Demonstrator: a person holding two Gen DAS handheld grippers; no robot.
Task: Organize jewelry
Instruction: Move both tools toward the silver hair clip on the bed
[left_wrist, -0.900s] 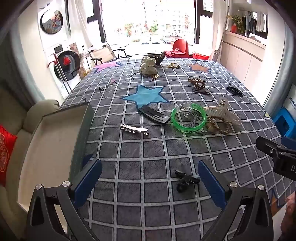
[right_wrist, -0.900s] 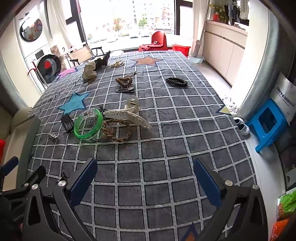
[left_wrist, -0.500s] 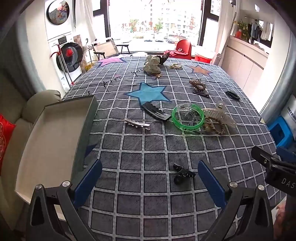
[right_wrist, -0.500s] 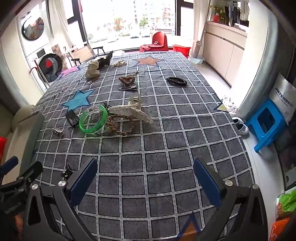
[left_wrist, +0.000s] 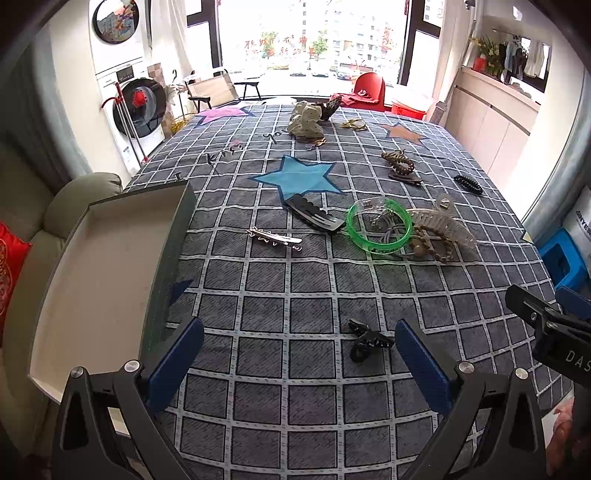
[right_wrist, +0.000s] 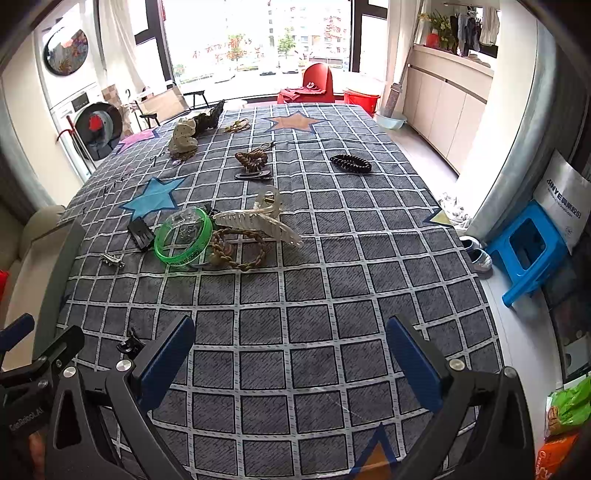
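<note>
Hair clips and bracelets lie on a grey checked tablecloth. A small black claw clip (left_wrist: 367, 339) lies just ahead of my open, empty left gripper (left_wrist: 299, 354). Farther off lie a silver barrette (left_wrist: 274, 238), a black clip (left_wrist: 314, 218), a green bangle (left_wrist: 379, 229) (right_wrist: 183, 236), a clear claw clip (right_wrist: 258, 221) and a braided brown bracelet (right_wrist: 240, 249). An open tray (left_wrist: 92, 273) sits at the table's left edge. My right gripper (right_wrist: 290, 354) is open and empty over bare cloth.
At the far end lie a dotted scrunchie (left_wrist: 306, 120), a brown braided clip (right_wrist: 253, 160), a black coil hair tie (right_wrist: 351, 163) and a gold piece (left_wrist: 354, 124). A sofa (left_wrist: 40, 206) is left of the table. A blue stool (right_wrist: 524, 247) stands on the floor at right.
Both grippers have pulled back and risen, so the objects look farther away and more of the tray shows. Both stay open. Nothing on the table has moved.
</note>
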